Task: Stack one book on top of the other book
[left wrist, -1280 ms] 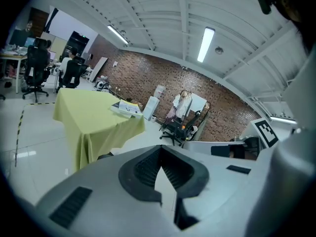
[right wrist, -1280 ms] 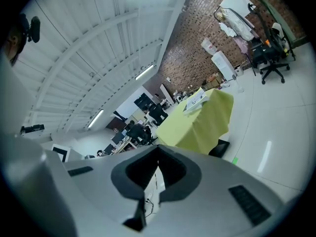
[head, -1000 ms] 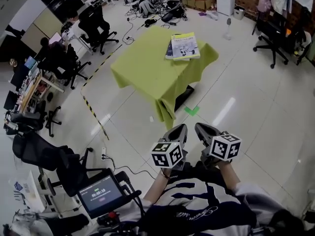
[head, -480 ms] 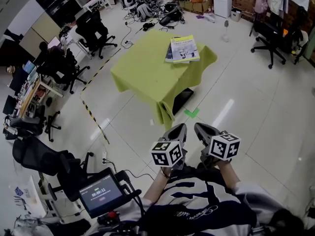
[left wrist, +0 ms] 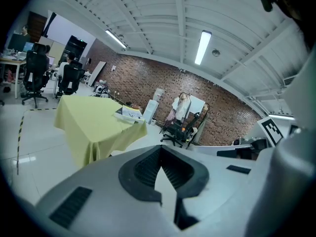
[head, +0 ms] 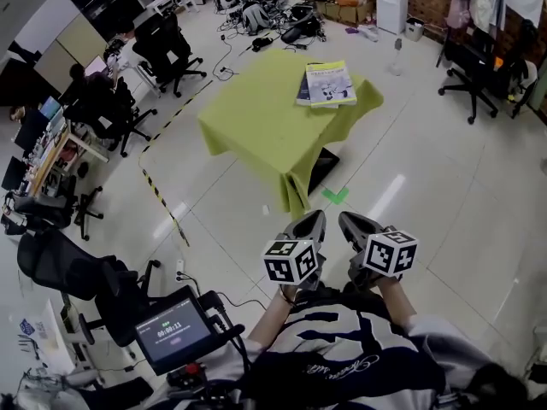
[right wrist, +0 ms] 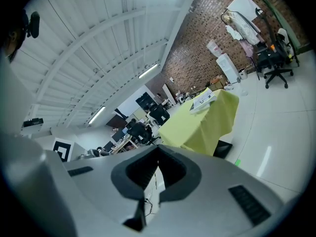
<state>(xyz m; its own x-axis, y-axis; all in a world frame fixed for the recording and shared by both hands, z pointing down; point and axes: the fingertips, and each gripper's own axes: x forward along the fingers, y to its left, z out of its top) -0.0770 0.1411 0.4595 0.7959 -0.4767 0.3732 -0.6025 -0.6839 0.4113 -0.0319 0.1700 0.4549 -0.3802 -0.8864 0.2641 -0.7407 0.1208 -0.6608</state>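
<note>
Far ahead stands a table draped in a yellow-green cloth (head: 256,122). At its far right corner a light-covered book (head: 332,82) lies on top of a dark book (head: 302,92), whose edge sticks out at the left. The stacked books (left wrist: 129,113) also show small in the left gripper view and the right gripper view (right wrist: 205,100). My left gripper (head: 309,225) and right gripper (head: 349,223) are held side by side close to my body, over bare floor, well short of the table. Both are shut with nothing between their jaws.
Black office chairs (head: 167,45) and desks with seated people (head: 94,101) line the left. Yellow-black tape (head: 162,199) and a green floor mark (head: 334,196) lie near the table. A screen on a stand (head: 175,331) is at my lower left. More chairs (head: 468,62) stand at the right.
Neither gripper has moved or opened. The head view drifts slightly, so the table sits a little differently in frame.
</note>
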